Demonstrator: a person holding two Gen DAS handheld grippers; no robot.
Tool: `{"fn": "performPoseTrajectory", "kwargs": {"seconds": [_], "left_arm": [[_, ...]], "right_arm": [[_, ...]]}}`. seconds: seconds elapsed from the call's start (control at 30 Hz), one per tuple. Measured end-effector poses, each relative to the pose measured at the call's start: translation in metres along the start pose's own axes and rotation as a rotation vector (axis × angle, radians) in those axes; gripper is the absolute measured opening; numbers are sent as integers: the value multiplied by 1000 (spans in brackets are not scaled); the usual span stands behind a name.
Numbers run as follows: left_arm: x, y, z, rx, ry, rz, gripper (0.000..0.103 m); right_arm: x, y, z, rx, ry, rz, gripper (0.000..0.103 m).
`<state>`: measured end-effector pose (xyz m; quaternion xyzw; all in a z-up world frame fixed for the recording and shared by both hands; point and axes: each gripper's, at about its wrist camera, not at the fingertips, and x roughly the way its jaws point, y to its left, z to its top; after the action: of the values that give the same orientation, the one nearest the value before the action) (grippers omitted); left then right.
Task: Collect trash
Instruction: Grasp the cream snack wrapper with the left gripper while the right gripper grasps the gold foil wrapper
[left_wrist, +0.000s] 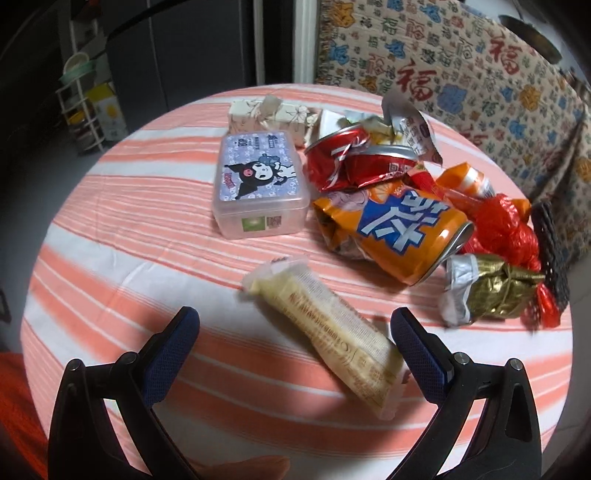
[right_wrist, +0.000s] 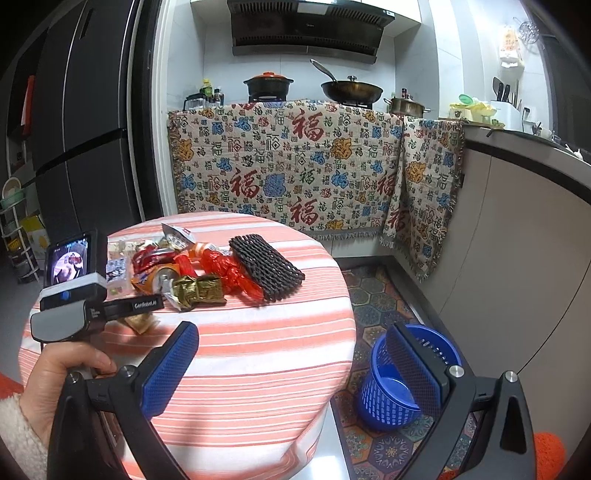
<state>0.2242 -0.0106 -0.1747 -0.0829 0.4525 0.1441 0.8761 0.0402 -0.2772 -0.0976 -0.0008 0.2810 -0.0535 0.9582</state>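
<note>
- Right now the left gripper (left_wrist: 295, 332) is spread wide with nothing in it, hanging low over the near part of the striped table (left_wrist: 110, 206).
- Between its two blue pads lies a pale snack wrapper (left_wrist: 325, 332); the right pad (left_wrist: 419, 356) is just beside the wrapper's near end, though I cannot tell if it touches.
- That wrapper's long axis runs on a slant, from far-left to near-right, so it crosses the gap at an angle rather than square; a small turn of the wrist would likely make for a cleaner pinch.
- Farther off sits the rest of the litter: a crushed orange can (left_wrist: 402, 232), red cans (left_wrist: 343, 162), and a gold foil packet (left_wrist: 495, 288).
- Off to the right, the right gripper (right_wrist: 295, 365) is also wide open and empty, held over the table's near edge.
- Its right finger sits in front of the blue basket (right_wrist: 384, 391) on the floor, the likely drop spot.
- Clearly the left one is nearer the wrapper.
</note>
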Motion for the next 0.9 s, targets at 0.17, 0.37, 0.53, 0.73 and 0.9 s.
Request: {"fn": "performPoseTrajectory", "kwargs": {"seconds": [0.17,0.37,0.53,0.73,0.9], "left_arm": [[0,22,-2,91,11,-19,103],[-2,64,1,170,57,-103,103],[-2,84,-1,190,83,-162,103],[-7,75,-14,274,66,-155,101],[-15,76,-13,289,36,-197,78]], "right_arm": [[22,7,-1,-27,22,16,103],[78,31,-2,-82,97,215,103],[133,55,-1,-100,220,395,103],[175,77,15,-121,272,436,103],[194,94,20,-164,281,474,75]]}}
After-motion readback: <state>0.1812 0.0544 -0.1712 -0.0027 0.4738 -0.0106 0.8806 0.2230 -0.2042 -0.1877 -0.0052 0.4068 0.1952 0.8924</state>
